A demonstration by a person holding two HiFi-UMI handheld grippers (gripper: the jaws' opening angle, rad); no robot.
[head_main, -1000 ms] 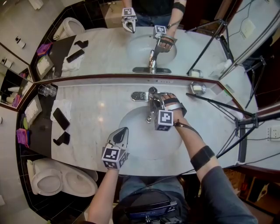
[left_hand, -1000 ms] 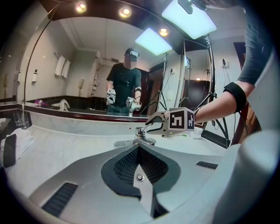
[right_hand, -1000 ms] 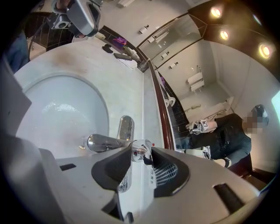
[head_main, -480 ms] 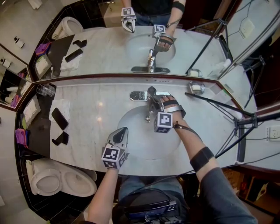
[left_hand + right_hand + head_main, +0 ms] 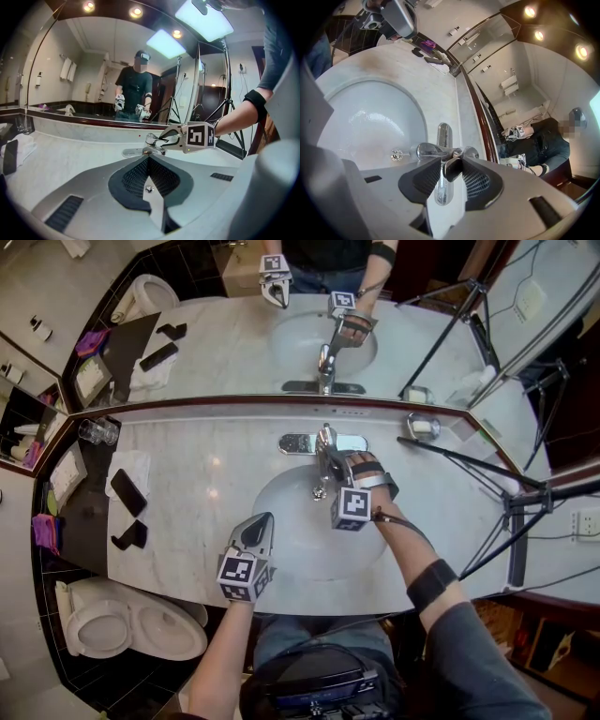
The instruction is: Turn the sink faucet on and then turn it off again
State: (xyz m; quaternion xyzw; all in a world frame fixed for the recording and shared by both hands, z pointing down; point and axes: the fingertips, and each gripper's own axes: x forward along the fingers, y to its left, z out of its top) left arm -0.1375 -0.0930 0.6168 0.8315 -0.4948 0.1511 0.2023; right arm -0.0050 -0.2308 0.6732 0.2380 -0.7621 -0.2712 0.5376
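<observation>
The chrome faucet [image 5: 322, 463] stands at the back of the white sink [image 5: 281, 549], spout over the bowl. My right gripper [image 5: 335, 468] reaches it from the right and is shut on its lever handle [image 5: 451, 167], which sits pinched between the two dark pads. In the right gripper view the spout [image 5: 427, 151] and the drain [image 5: 397, 153] lie beyond the jaws; I cannot make out any water stream. My left gripper [image 5: 264, 518] hovers over the sink's near left side, shut and holding nothing. The left gripper view shows the faucet [image 5: 149, 141] ahead with the right gripper [image 5: 164, 138] on it.
On the marble counter's left side lie two dark phones [image 5: 127, 493] [image 5: 131, 536] and a glass [image 5: 98, 432]. A soap dish [image 5: 423, 427] sits at the back right beside a tripod [image 5: 492, 474]. A mirror [image 5: 216, 343] runs behind; a toilet [image 5: 122, 626] is at lower left.
My right gripper, still on the handle, has shifted slightly toward the near edge of the sink. The left gripper has stayed where it was.
</observation>
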